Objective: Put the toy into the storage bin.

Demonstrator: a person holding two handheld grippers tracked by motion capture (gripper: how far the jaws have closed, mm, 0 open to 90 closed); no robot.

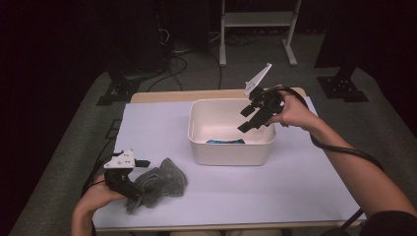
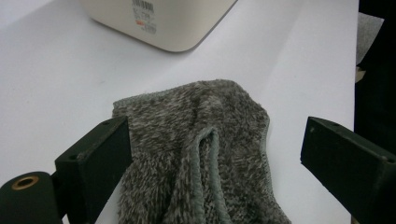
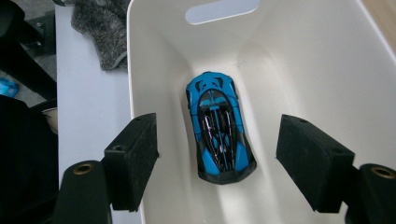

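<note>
A grey fuzzy cloth (image 1: 157, 182) lies crumpled on the white tabletop at the front left. My left gripper (image 1: 138, 179) is down at it and open, one jaw on each side of the cloth (image 2: 205, 154) and neither pressing it. A cream plastic bin (image 1: 231, 152) stands mid-table. On its floor lies a blue and black toy car (image 3: 218, 128), whose top edge shows in the high view (image 1: 225, 141). My right gripper (image 1: 248, 119) hangs over the bin's right rim, tilted down into it and open, with nothing between its jaws; the car is well below them.
The white sheet (image 1: 295, 182) covers the table and ends at the near edge and the right side. The bin wall (image 2: 173, 23) facing the cloth carries a barcode label. Cables and a metal stand (image 1: 255, 19) are on the floor beyond the table.
</note>
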